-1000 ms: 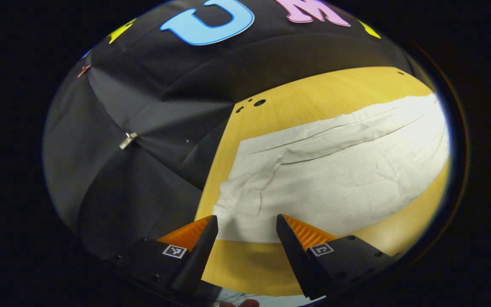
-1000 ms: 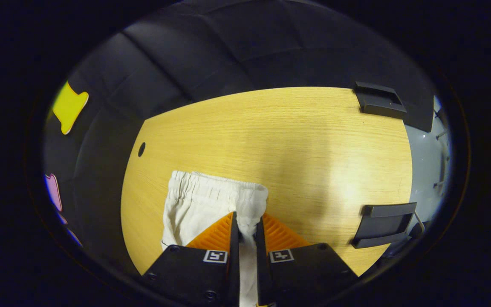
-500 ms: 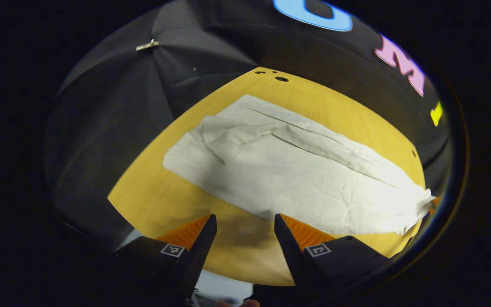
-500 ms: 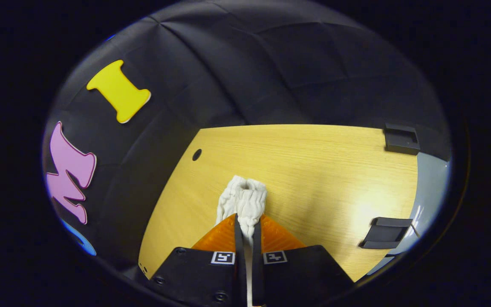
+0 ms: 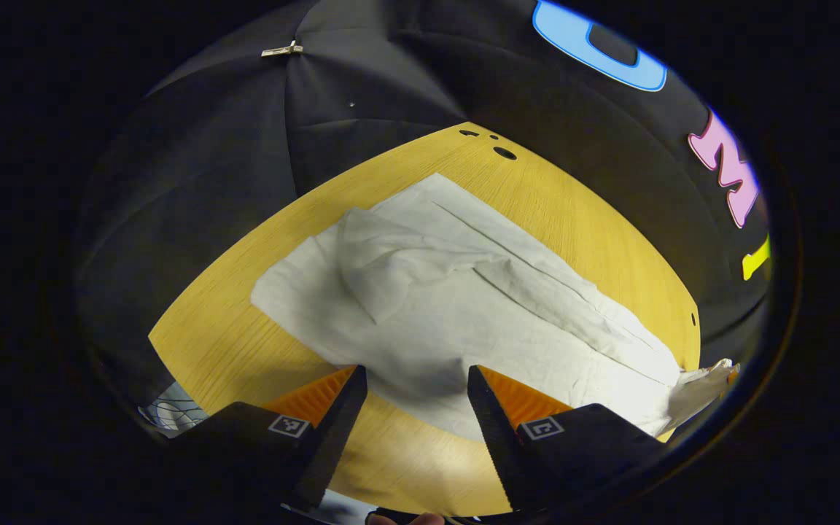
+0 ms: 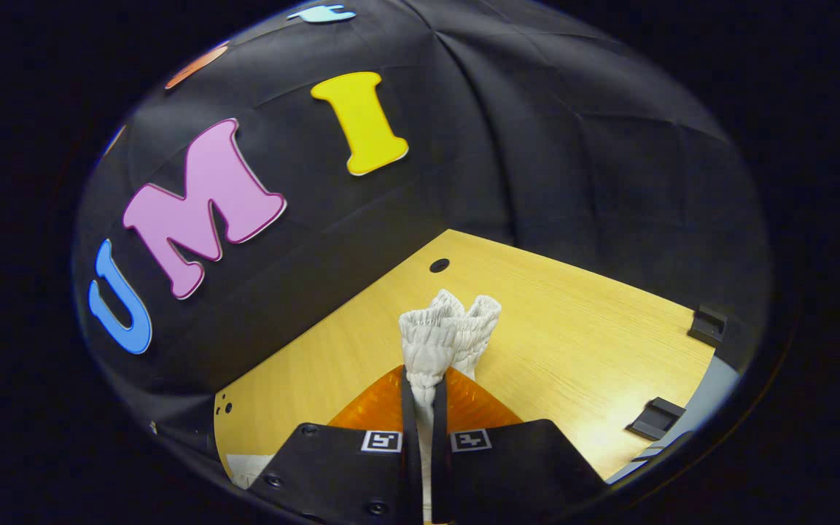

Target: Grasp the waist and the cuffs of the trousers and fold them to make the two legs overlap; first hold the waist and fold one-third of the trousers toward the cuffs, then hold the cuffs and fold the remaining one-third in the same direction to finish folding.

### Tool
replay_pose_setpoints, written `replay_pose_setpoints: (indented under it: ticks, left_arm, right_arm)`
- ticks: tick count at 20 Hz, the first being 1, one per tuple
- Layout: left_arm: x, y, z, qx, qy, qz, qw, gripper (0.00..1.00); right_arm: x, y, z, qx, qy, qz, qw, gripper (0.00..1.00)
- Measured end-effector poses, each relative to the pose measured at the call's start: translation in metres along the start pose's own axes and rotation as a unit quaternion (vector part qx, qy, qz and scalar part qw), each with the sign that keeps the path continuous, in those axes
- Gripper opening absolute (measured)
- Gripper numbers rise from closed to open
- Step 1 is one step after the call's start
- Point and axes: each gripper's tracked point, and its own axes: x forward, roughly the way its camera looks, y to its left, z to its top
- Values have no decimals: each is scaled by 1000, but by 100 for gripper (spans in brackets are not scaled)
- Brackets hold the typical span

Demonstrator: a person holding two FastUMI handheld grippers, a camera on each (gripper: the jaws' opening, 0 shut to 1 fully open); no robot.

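While the trousers (image 5: 464, 306) lie spread along the wooden table (image 5: 580, 219), legs one over the other in the left gripper view, you have the waist (image 6: 438, 335) lifted clear of the wood at the right end. Cuffs (image 5: 296, 281) rest flat at the far-left end, a loose wrinkle ridging the upper leg near them.

Right gripper (image 6: 420, 408): fingers pressed together, pinching the bunched elastic waistband, which stands up gathered above the tips. In the left gripper view that same raised end shows at the right edge (image 5: 704, 390).

Left gripper (image 5: 413, 390): fingers spread, holding nothing, poised over the near edge of the cloth around mid-length. Whether it touches the fabric, you cannot tell.

Step in hand, as judged: the first third-fold, waist toward cuffs.
- Carry the waist low and straight along the leg line so the two layers do not skew apart
- You hold only one bunched spot, so the far side of the waistband will likely trail; use the free left gripper to pin or guide the cloth at the intended crease
- Set the waist down flat, then let go; smooth the wrinkle near the cuffs before the second fold
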Motion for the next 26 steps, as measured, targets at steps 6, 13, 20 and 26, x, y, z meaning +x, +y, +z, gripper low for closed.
replay_pose_setpoints:
  ticks: [6,13,20,26]
  left_arm:
    - [12,-9,18,-17,4,6,1000,89]
    - [12,-9,25,-32,19,33,999,89]
    - [28,-12,29,54,19,100,993,73]
    - [26,-18,35,5,-7,77,997,29]
  right_arm:
    - [-21,78,-38,-113,11,73,991,9]
    - [-37,129,-102,-213,47,145,965,9]
    - [-29,155,-194,-313,105,176,927,9]
    - [-28,148,-251,-385,154,199,888,9]
